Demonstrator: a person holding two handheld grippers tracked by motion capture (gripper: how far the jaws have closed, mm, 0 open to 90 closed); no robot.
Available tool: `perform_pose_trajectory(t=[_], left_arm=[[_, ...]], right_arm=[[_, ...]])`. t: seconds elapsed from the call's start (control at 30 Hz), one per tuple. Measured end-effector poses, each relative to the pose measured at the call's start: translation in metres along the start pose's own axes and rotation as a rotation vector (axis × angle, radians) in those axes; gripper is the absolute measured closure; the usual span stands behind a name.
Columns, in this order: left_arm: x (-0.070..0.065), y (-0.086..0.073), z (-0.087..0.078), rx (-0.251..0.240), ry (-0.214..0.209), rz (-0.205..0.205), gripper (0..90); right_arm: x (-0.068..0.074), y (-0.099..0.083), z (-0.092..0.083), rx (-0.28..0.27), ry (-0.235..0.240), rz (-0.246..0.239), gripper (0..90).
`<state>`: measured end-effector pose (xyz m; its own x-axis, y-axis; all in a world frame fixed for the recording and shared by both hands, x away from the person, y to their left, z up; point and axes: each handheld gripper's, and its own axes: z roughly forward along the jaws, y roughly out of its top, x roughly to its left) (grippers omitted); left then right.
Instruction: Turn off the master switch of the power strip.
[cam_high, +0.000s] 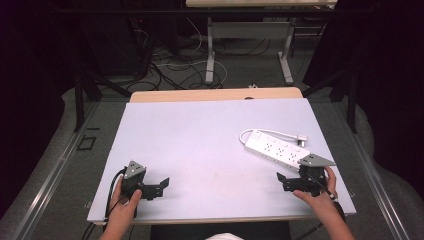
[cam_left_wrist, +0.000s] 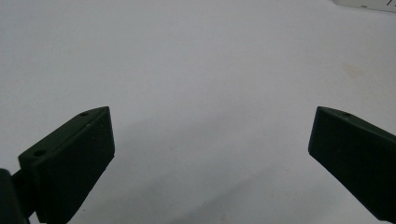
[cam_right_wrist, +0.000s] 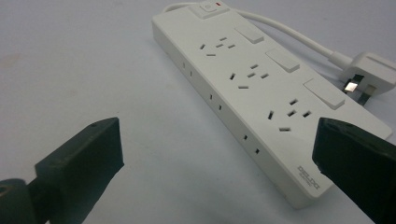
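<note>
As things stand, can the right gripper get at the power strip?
Probably yes: the right gripper is open beside the power strip, with nothing between them; in its own view, the strip's near end lies just ahead of the jaws.

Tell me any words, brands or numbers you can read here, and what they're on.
Power strip: a small grey brand mark with a line beneath it on the near end, too small and blurred to read.
Nothing else carries readable text.
</note>
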<state>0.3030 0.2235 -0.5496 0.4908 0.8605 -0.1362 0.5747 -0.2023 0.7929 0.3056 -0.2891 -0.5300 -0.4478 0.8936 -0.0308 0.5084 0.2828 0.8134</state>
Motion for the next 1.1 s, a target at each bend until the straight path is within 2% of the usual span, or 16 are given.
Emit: perform_pose_trajectory(t=[0.3,0.73,0.87,1.1], left_arm=[[0.000,0.000,0.000,0.003,-0.002,0.006,0.4],[-0.001,-0.001,0.001,0.004,-0.005,-0.001,0.4],[0.000,-0.001,0.001,0.005,-0.006,0.002,0.4],[0.000,-0.001,0.001,0.004,-0.005,0.002,0.4]], right_arm=[[0.006,0.010,0.003,0.004,0.014,-0.030,3.5],[0.012,0.022,0.007,0.005,0.032,-0.036,7.2],[0.014,0.027,0.008,0.015,0.032,-0.053,14.6],[0.016,0.036,0.013,0.026,0.050,-0.061,15.2]])
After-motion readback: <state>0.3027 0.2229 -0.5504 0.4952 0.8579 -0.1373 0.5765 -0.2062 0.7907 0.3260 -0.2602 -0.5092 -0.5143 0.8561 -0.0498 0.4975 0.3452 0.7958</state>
